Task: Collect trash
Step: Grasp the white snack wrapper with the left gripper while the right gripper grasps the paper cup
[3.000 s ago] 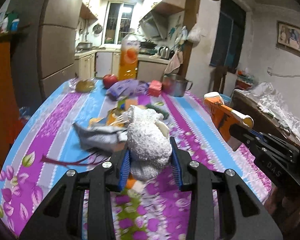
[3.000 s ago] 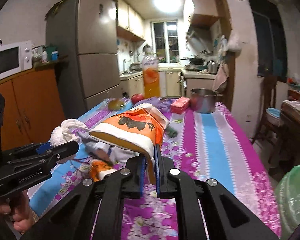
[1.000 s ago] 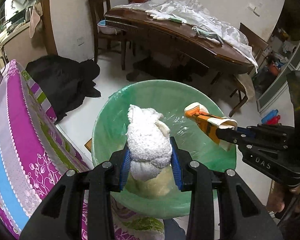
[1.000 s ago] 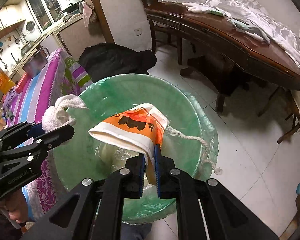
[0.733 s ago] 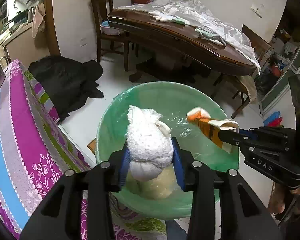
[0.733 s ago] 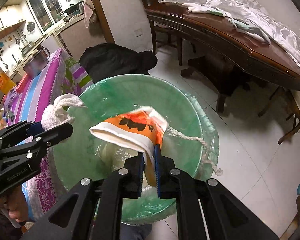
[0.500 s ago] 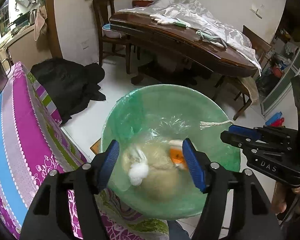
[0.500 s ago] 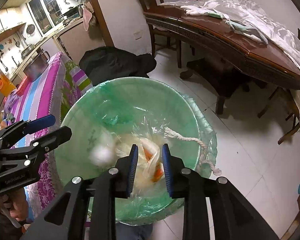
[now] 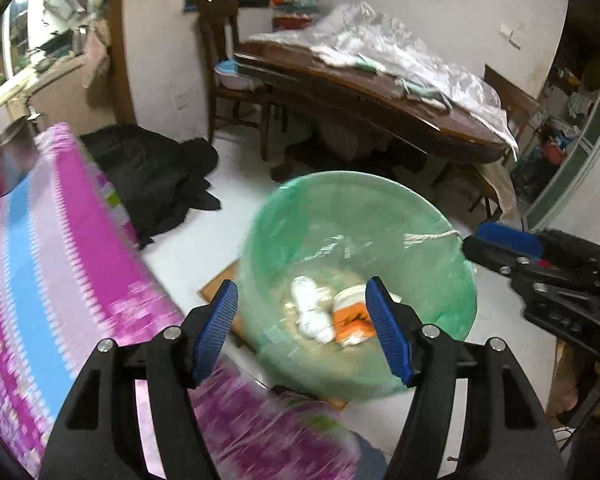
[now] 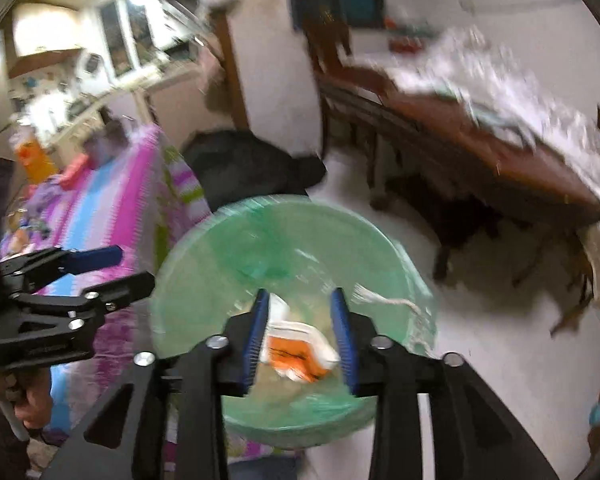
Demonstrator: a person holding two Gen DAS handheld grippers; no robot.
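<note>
The left gripper (image 9: pixel 302 322) hangs with its jaws spread wide and nothing between them, above the near rim of the green-lined trash bin (image 9: pixel 440 240). The right gripper (image 10: pixel 300 334) is parted too, less widely, and grips nothing; it sits over the bin's near edge. Down inside the bin lie the white cloth wad (image 9: pixel 310 312) and, touching it on the right, the orange-and-white wrapper (image 9: pixel 350 314). A rope end (image 9: pixel 432 236) drapes over the far-right rim. The striped tablecloth (image 9: pixel 52 272) edge runs just beside the bin's left side. Bare white floor (image 9: pixel 192 240) opens beyond the bin, bounded by a black bundle (image 9: pixel 148 172) on the left and, farther back, the dark wooden table (image 9: pixel 380 108)
</note>
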